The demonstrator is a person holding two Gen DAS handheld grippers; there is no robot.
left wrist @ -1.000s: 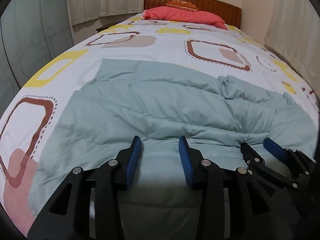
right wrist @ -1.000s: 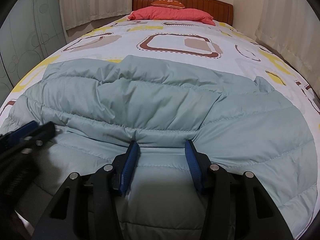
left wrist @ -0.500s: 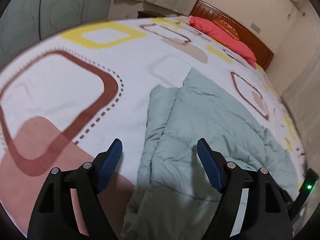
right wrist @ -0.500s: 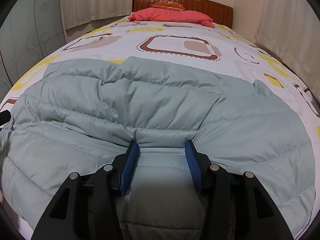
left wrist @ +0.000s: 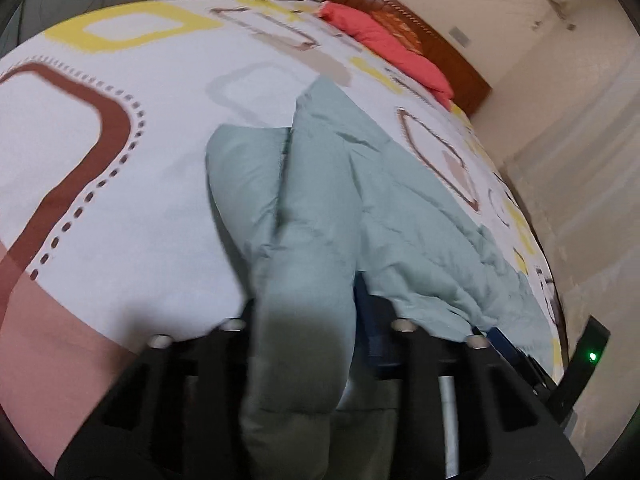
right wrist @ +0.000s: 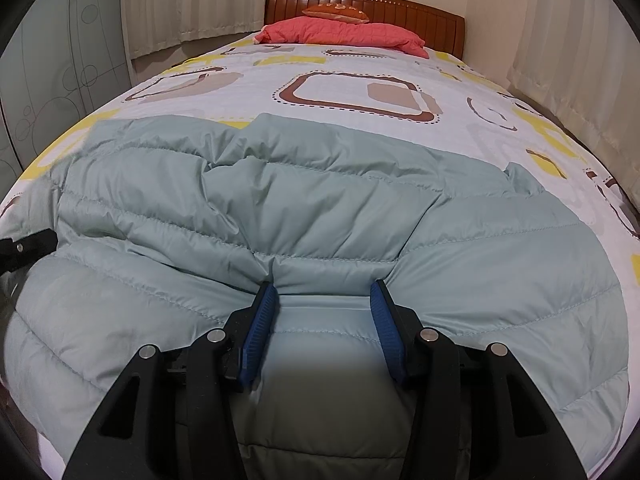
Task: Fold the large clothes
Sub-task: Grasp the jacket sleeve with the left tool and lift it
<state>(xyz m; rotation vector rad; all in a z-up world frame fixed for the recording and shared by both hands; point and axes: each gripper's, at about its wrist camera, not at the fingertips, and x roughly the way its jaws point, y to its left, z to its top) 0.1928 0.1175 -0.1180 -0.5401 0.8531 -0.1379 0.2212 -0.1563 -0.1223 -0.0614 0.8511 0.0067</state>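
A pale green quilted down jacket (right wrist: 320,216) lies spread across the near end of the bed. In the left wrist view the jacket (left wrist: 360,200) shows from its left side, and a thick fold of it fills the space between the fingers of my left gripper (left wrist: 308,320), which is shut on it. My right gripper (right wrist: 323,300) is open, its blue pads resting on the jacket's near middle with fabric between them. A part of the left gripper (right wrist: 24,248) shows at the left edge of the right wrist view.
The bed has a white cover (right wrist: 360,92) with brown and yellow squares. A red pillow (right wrist: 344,34) lies against the wooden headboard (right wrist: 420,12). Curtains hang on both sides, and a wardrobe door (right wrist: 60,60) stands at the left.
My left gripper swung to the jacket's left edge, then closed on a fold of it. The right gripper has stayed in place, open.
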